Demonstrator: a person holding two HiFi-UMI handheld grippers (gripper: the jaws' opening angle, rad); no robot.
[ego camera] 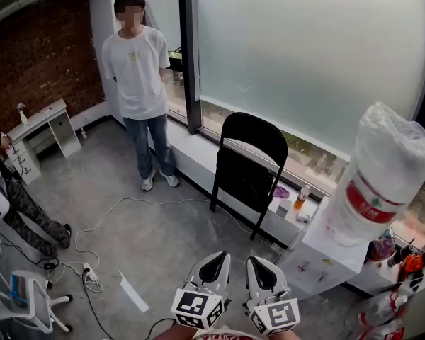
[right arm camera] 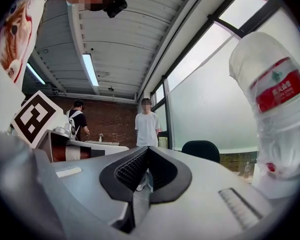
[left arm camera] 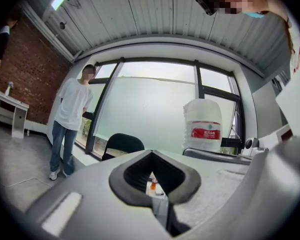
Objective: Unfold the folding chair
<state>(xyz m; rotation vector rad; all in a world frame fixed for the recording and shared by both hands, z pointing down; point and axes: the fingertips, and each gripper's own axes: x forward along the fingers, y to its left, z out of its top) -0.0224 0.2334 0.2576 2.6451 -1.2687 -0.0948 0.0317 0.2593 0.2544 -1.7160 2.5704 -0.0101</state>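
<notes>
The black folding chair stands folded flat, leaning against the low window ledge under the frosted glass. Only its rounded backrest shows in the left gripper view and in the right gripper view. My left gripper and right gripper sit side by side at the bottom of the head view, well short of the chair and pointing toward it. Both have their jaws closed together with nothing between them, as their own views show for the left gripper and the right gripper.
A person in a white T-shirt stands left of the chair by the window post. A water dispenser with a large wrapped bottle stands at the right. A white cable and power strip lie on the floor. A small bottle sits on the ledge.
</notes>
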